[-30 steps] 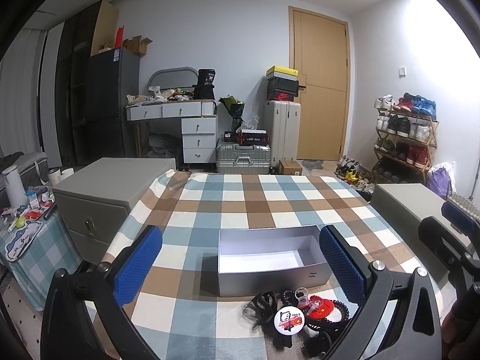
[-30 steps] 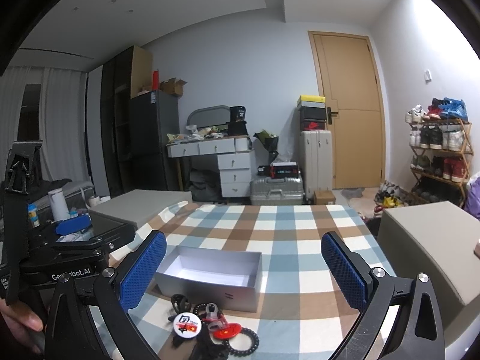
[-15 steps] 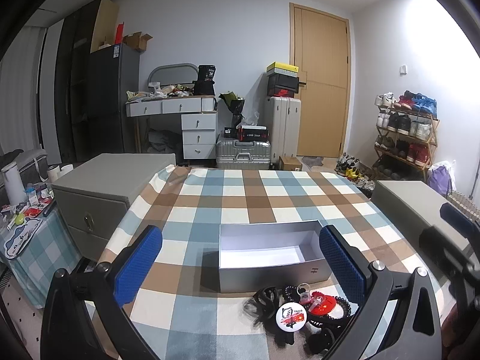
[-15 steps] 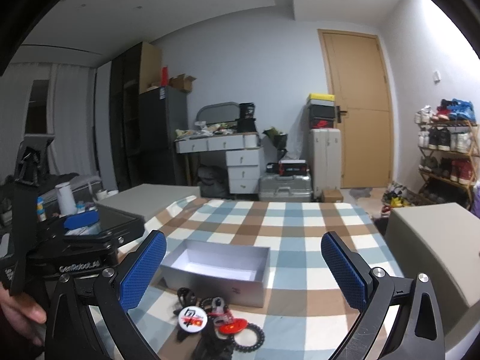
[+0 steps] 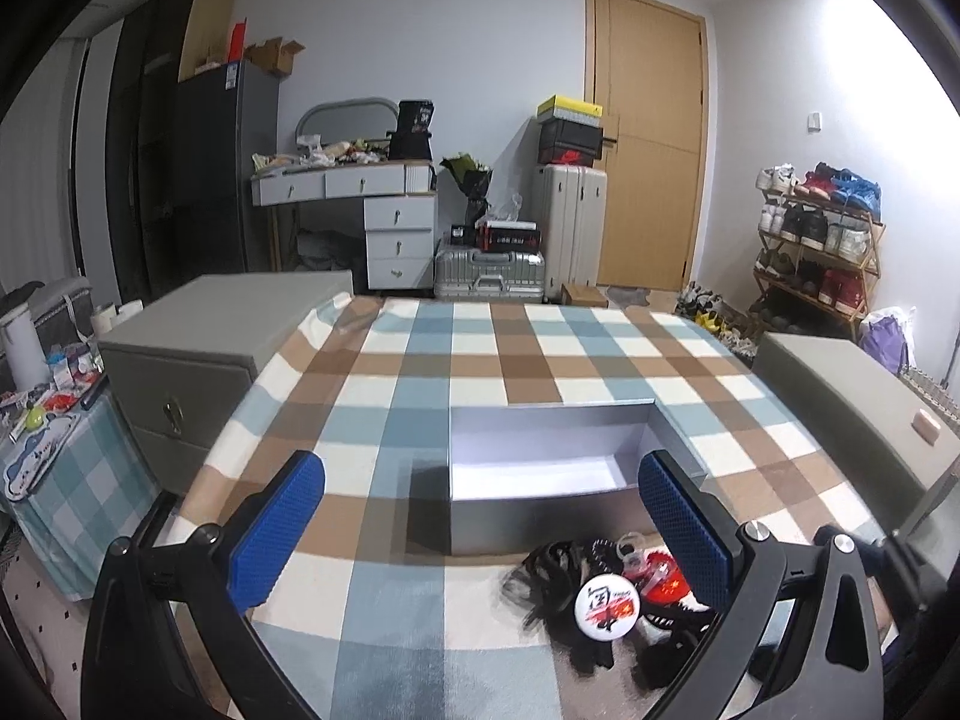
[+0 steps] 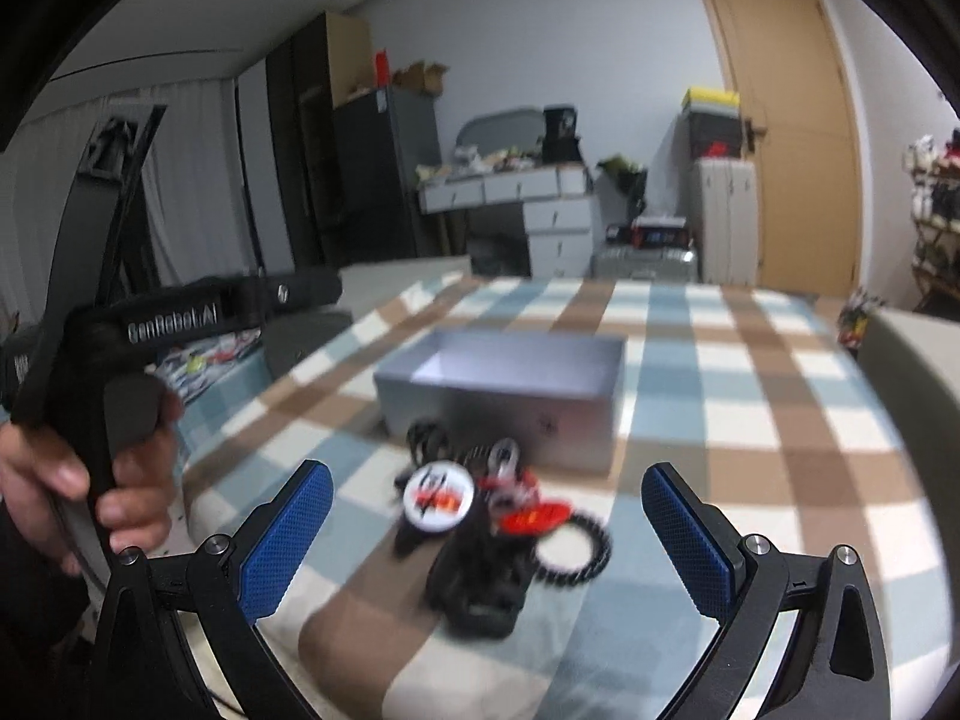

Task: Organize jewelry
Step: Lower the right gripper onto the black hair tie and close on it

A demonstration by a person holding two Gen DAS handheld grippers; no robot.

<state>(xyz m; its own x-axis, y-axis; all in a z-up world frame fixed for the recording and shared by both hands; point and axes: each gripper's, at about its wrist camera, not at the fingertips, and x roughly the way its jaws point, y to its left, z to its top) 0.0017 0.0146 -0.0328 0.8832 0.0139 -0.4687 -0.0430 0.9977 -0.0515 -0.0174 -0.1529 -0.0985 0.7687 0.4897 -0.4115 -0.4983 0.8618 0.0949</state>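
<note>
An empty grey box stands open-topped on the checked tablecloth. In front of it lies a small heap of accessories: a round white badge, a red piece, a black coil hair tie and black clips. My left gripper is open and empty, with the heap low by its right finger. My right gripper is open and empty, hovering with the heap between its fingers; that view is blurred.
Grey cabinets flank the table on both sides. A hand holds the left gripper's handle at the left of the right wrist view. A desk, suitcases, a door and a shoe rack stand behind.
The right gripper has dropped and moved forward toward the heap, which now looks much larger between its fingers. The left gripper has shifted slightly closer to the box.
</note>
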